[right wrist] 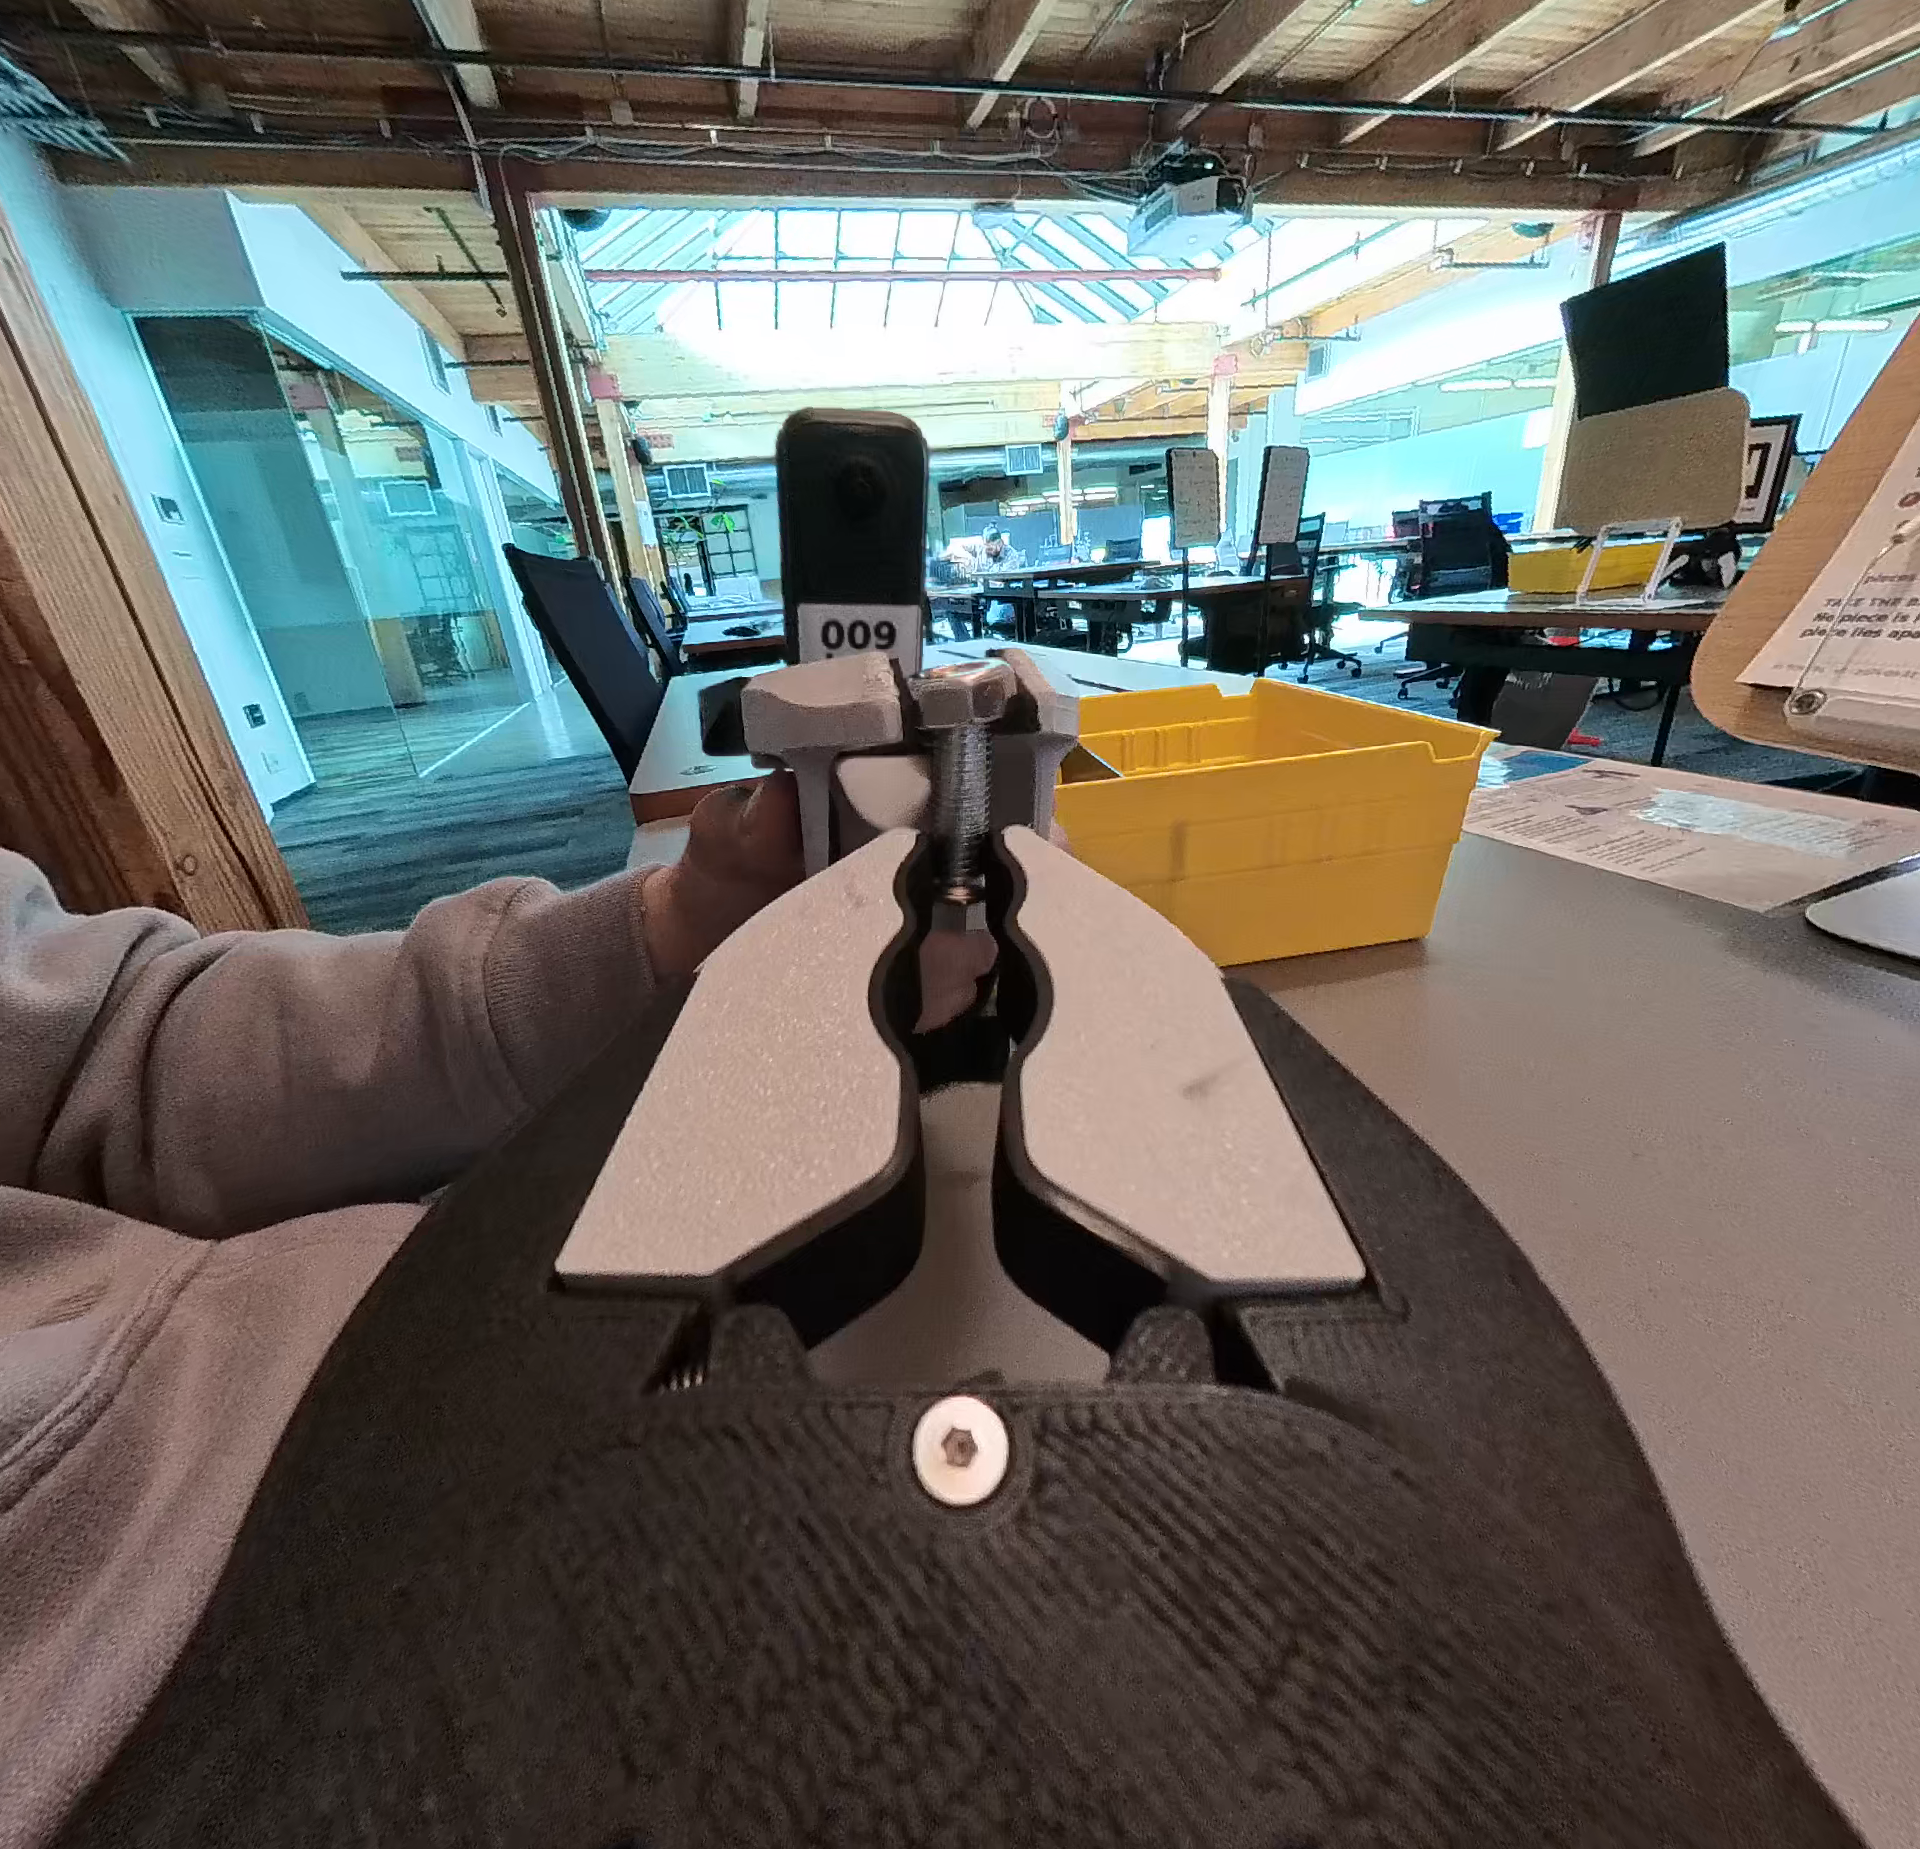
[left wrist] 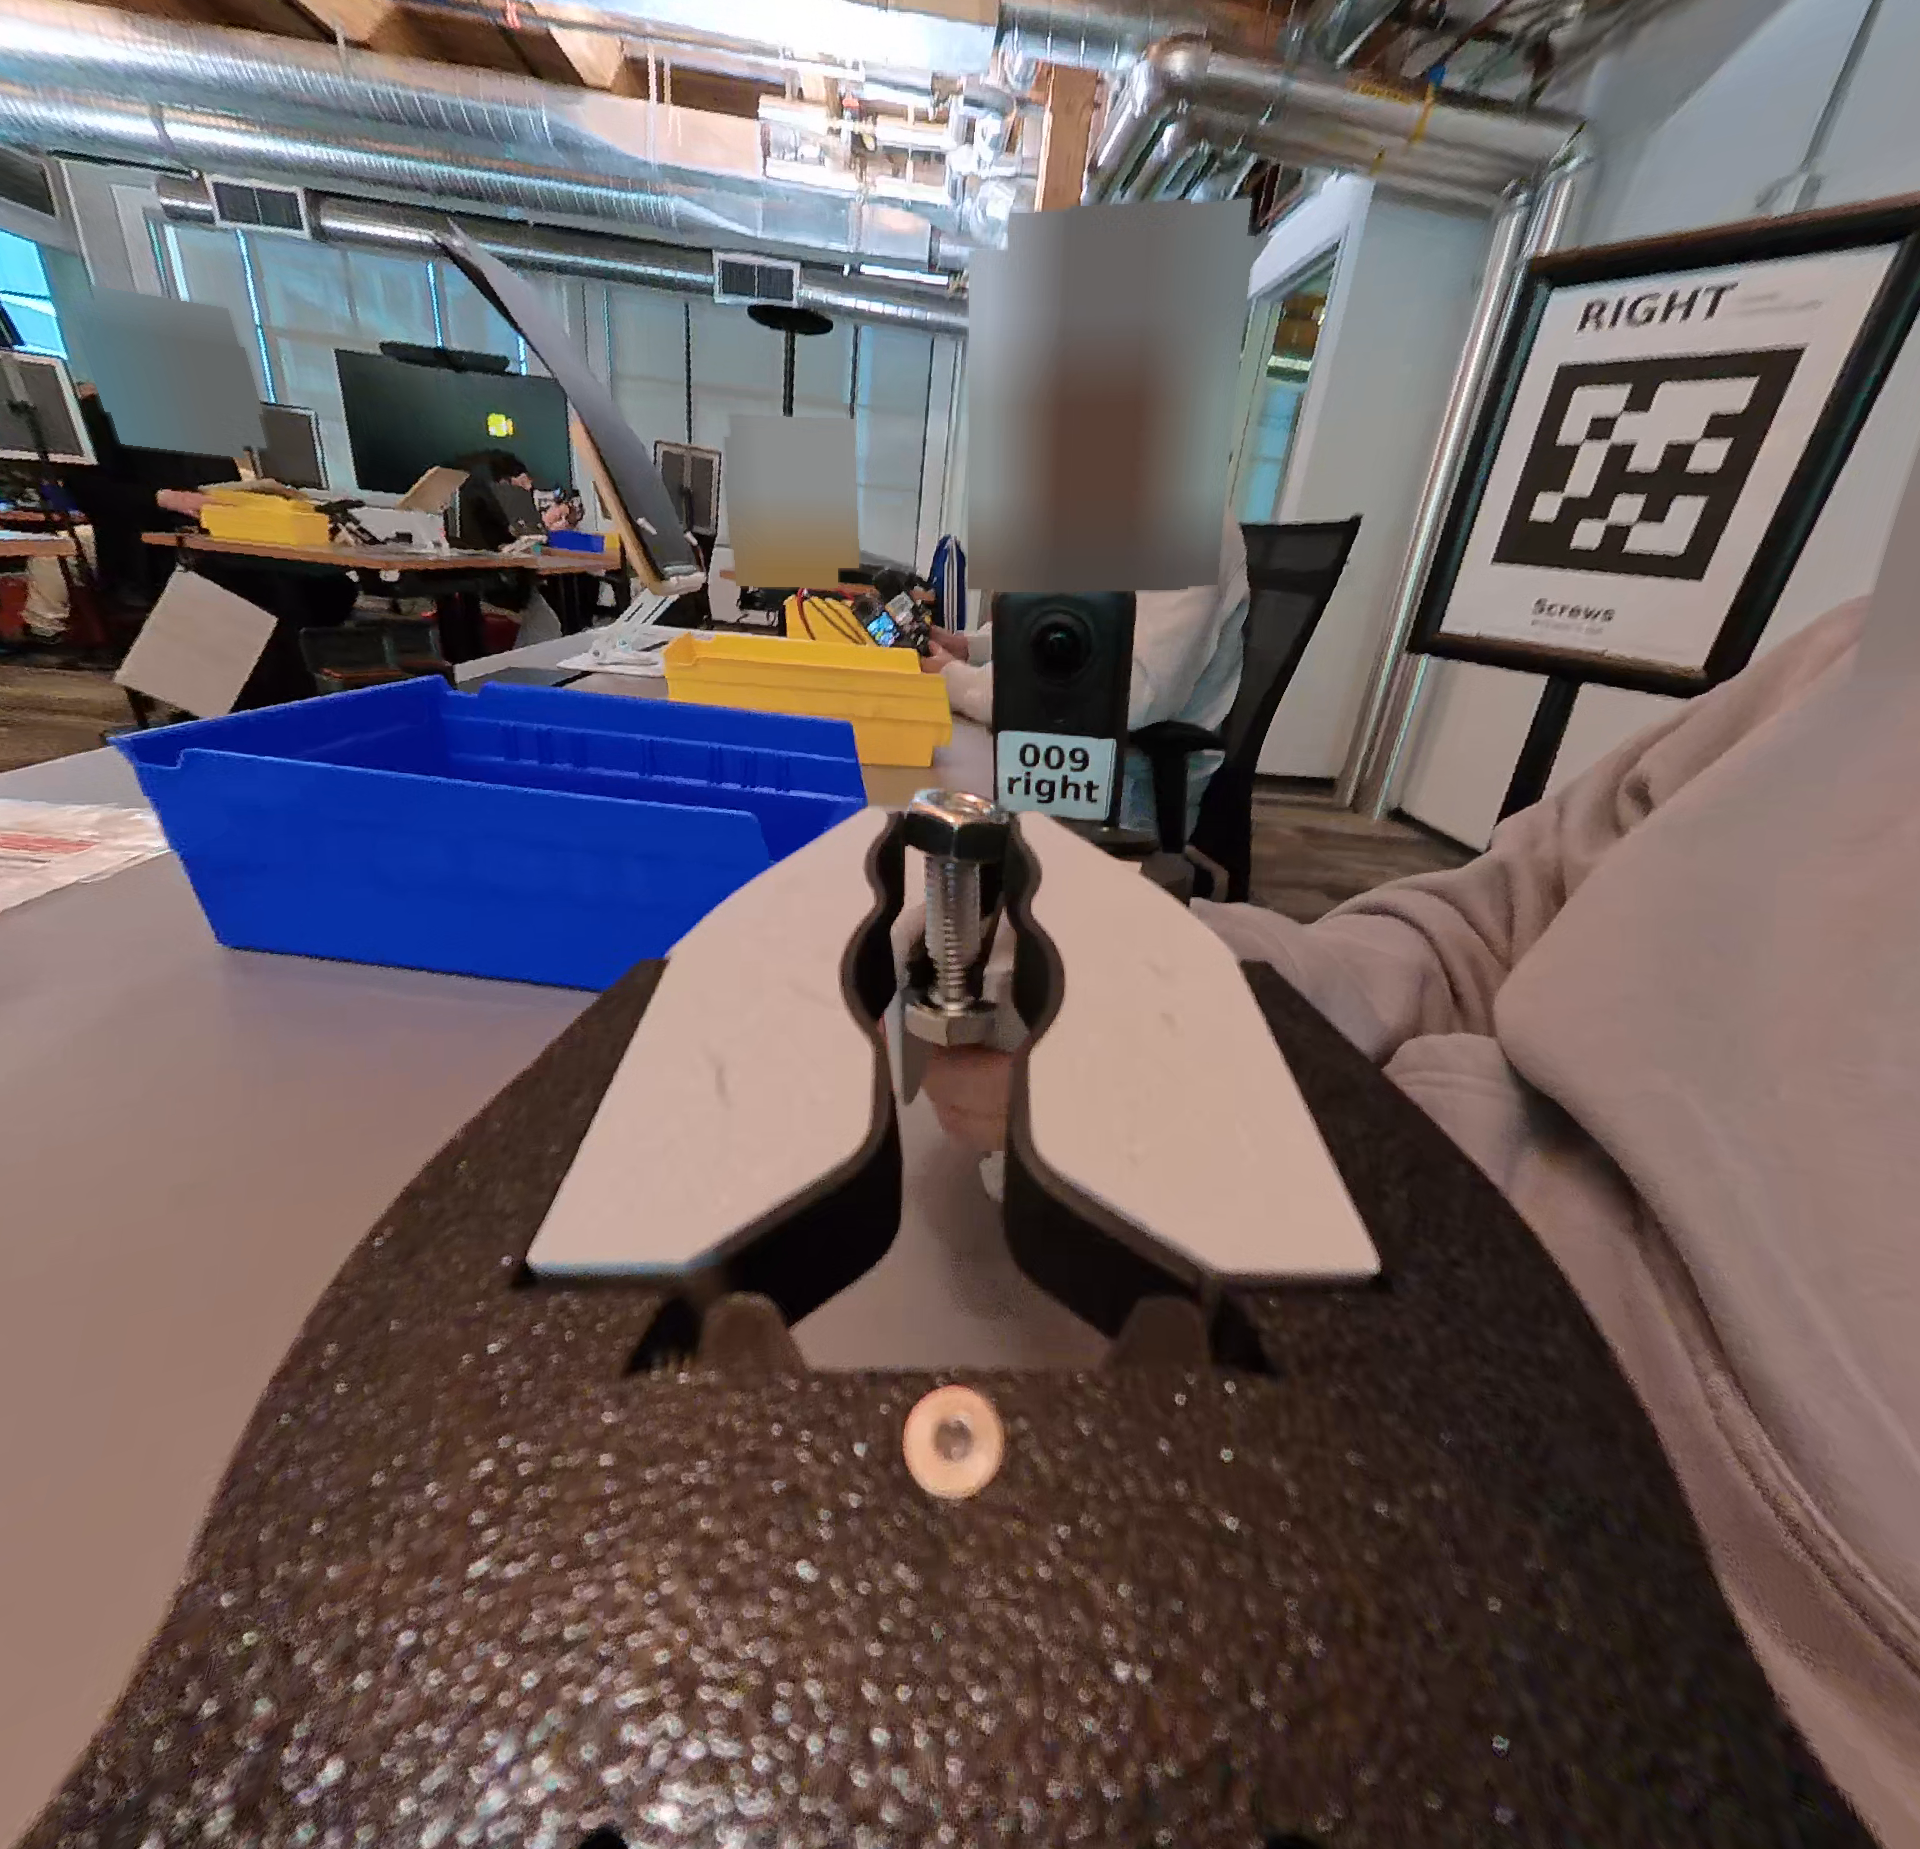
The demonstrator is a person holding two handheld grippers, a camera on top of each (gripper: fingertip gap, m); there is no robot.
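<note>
A silver hex bolt (left wrist: pixel 954 906) stands upright above the grey table (left wrist: pixel 208 1124), held between my two grippers, which face each other. My left gripper (left wrist: pixel 956 833) is shut on the bolt's hex head (left wrist: pixel 956 831) at its fingertips. The right wrist view shows those left fingers (right wrist: pixel 821 719) clamping the head (right wrist: pixel 961 696). My right gripper (right wrist: pixel 961 864) is shut on the nut (right wrist: pixel 961 911) threaded on the lower end of the bolt (right wrist: pixel 961 791). The nut also shows in the left wrist view (left wrist: pixel 951 1022).
A blue bin (left wrist: pixel 468 833) stands on the table to the left, with a yellow bin (left wrist: pixel 810 693) behind it. The right wrist view has a yellow bin (right wrist: pixel 1268 833) just right of the bolt and papers (right wrist: pixel 1662 823) beyond. A framed marker sign (left wrist: pixel 1662 449) stands at the right. A person's sleeves (left wrist: pixel 1662 1072) flank both grippers. The grippers are tip to tip, or close to it.
</note>
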